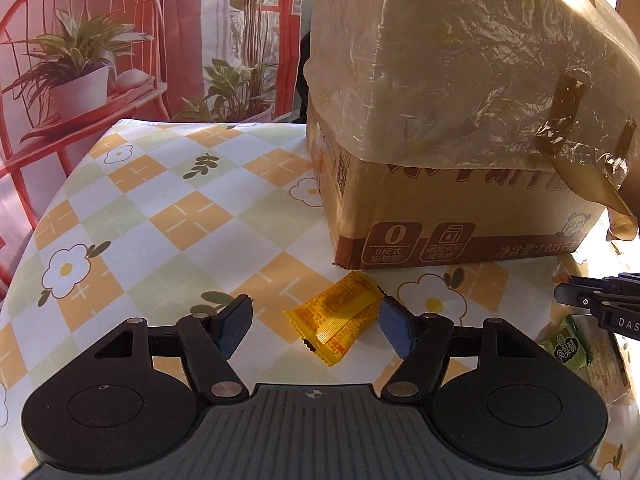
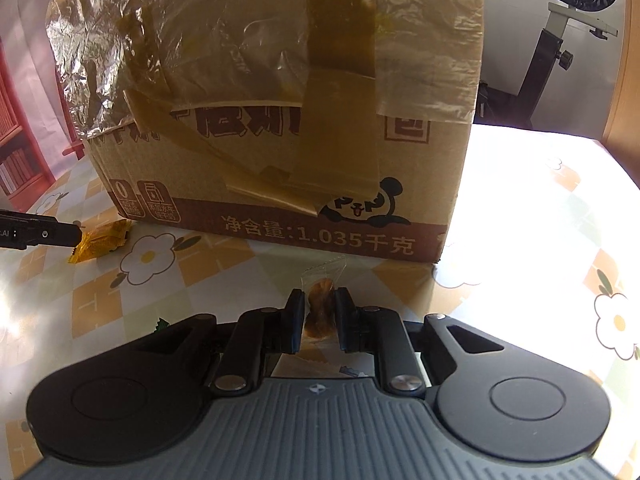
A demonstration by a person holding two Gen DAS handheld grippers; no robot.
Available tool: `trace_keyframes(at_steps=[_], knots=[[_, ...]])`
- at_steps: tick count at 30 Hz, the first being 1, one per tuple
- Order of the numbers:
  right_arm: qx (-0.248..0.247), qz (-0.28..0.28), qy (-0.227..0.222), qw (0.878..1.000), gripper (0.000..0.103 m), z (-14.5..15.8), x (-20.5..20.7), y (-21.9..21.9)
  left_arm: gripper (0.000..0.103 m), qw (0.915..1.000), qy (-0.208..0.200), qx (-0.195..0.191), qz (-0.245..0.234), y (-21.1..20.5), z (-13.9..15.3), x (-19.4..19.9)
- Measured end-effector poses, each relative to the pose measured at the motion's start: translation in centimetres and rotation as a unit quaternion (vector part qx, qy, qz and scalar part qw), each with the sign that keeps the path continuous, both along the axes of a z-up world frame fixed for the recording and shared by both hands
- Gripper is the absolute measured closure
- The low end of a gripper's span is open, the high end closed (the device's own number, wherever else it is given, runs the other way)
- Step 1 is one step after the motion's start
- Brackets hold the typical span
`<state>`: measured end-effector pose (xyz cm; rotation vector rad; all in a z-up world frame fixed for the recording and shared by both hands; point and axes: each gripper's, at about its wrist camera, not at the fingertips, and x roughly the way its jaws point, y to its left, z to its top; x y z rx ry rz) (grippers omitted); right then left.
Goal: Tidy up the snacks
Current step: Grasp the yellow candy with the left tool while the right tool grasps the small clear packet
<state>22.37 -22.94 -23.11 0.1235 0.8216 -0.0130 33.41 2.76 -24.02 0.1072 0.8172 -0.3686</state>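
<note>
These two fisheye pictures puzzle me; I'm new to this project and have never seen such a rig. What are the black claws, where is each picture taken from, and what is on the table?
No robot here: a person holds a pair of hand tongs in each hand, each with a camera looking along its two fingers. The black shapes low in each picture are the tongs themselves.

The left wrist view shows the left tongs open, a yellow snack packet lying on the flowered tablecloth between the fingers, not gripped. A green snack packet lies at the right edge.

The right wrist view shows the right tongs shut on a clear-wrapped brown snack.

Behind both stands a cardboard box patched with tape and plastic film.
</note>
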Motion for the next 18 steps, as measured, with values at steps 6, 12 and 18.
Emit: trace_keyframes(at_steps=[6,12,18], knots=[[-0.001,0.003,-0.009,1.000,0.085,-0.1,-0.3,0.0,0.031,0.9996,-0.014,0.009,-0.021,-1.6,-1.1,1.3],[-0.001,0.008,-0.018,1.000,0.085,-0.4,-0.7,-0.1,0.031,0.9984,-0.010,0.029,-0.047,-2.5,-2.0,1.0],[-0.008,0.009,-0.014,1.000,0.085,-0.5,-0.5,0.4,0.049,0.9965,-0.023,0.046,-0.066,-2.7,-1.7,-0.5]])
